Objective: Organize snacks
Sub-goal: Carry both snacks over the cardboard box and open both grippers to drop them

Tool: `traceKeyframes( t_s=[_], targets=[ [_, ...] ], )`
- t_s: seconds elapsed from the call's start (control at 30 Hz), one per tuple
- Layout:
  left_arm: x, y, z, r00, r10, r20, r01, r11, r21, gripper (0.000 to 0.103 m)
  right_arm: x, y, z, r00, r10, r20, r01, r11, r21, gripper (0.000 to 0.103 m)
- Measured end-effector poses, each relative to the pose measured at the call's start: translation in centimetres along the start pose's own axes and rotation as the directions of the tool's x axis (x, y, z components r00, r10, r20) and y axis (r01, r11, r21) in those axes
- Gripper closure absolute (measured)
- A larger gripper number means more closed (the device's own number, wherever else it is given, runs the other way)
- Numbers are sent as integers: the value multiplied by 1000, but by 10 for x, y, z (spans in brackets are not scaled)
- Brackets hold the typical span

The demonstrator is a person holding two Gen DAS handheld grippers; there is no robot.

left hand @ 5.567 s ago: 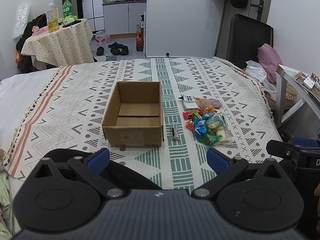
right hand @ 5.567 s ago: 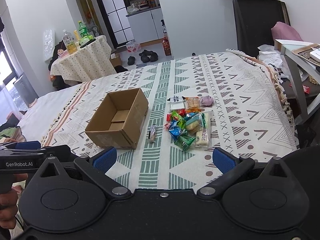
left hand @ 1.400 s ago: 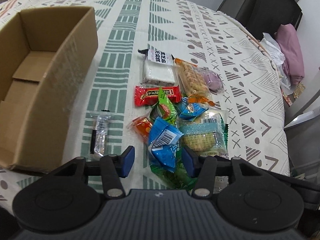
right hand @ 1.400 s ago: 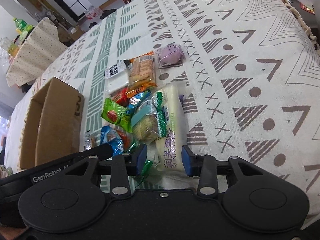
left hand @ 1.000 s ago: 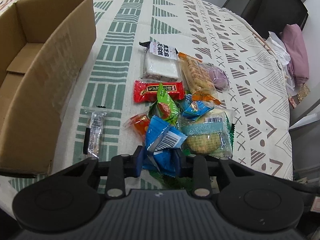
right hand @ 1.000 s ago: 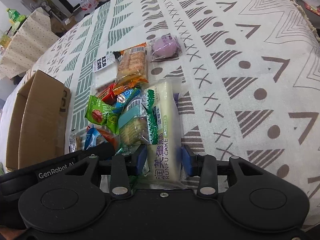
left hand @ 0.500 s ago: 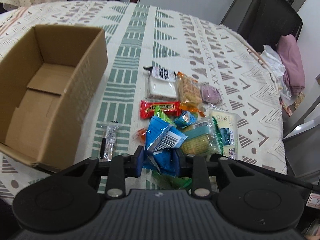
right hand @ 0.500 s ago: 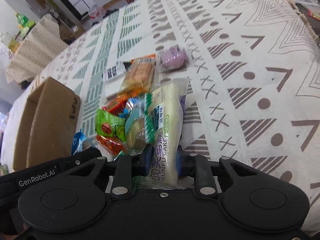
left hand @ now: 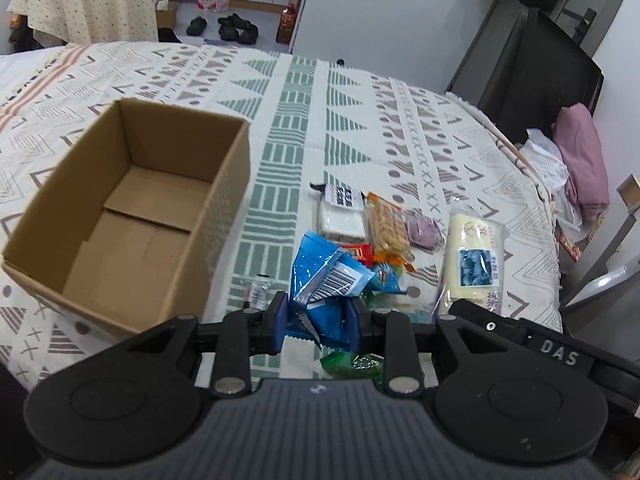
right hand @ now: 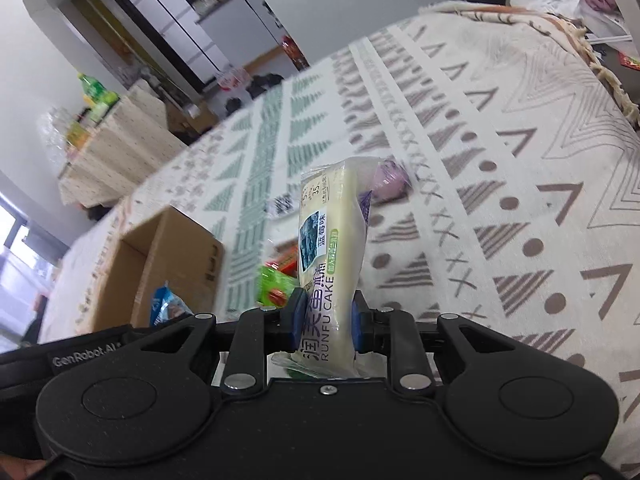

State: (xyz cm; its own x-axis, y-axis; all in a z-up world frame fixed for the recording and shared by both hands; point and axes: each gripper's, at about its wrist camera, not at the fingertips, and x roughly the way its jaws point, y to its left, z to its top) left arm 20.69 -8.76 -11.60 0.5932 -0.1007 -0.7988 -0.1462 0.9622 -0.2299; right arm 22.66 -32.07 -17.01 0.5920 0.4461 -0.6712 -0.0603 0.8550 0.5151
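My left gripper [left hand: 318, 316] is shut on a blue snack packet [left hand: 326, 276] with a barcode, lifted off the bed. My right gripper [right hand: 326, 316] is shut on a pale cake pack [right hand: 330, 256] marked RUNFU CAKE, also raised; the same cake pack [left hand: 472, 256] shows at the right of the left wrist view. An open, empty cardboard box [left hand: 132, 216] sits to the left on the patterned bedspread [left hand: 304, 128]. The remaining snack pile [left hand: 376, 228] lies right of the box: a white bar, a cracker pack, a purple sweet, red and green wrappers. A small clear sachet [left hand: 258, 290] lies beside the box.
The box [right hand: 160, 264] appears at the left in the right wrist view, with the purple sweet [right hand: 390, 184] behind the cake. A cloth-covered table [left hand: 92, 4] and shoes stand beyond the bed. A black chair [left hand: 532, 64] and pink cloth [left hand: 584, 156] lie off the right edge.
Both grippers closed on their packs and rose from the bedspread. The blue packet and the cake pack have come up off the pile with them, and more of the room shows.
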Motion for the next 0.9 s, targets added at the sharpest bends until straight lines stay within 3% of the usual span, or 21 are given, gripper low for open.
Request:
traceKeyframes(
  t_s=[0.37,0.9],
  targets=[
    [-26,18,10,998,26,63,-24,999,-29,74,-10,20,6,994,95,58,-95,996,-6,81],
    [-54,76,27,989,88,118,-75,991,-110,74,8,81,6,979,196,50,-194,980,-40,81]
  ],
)
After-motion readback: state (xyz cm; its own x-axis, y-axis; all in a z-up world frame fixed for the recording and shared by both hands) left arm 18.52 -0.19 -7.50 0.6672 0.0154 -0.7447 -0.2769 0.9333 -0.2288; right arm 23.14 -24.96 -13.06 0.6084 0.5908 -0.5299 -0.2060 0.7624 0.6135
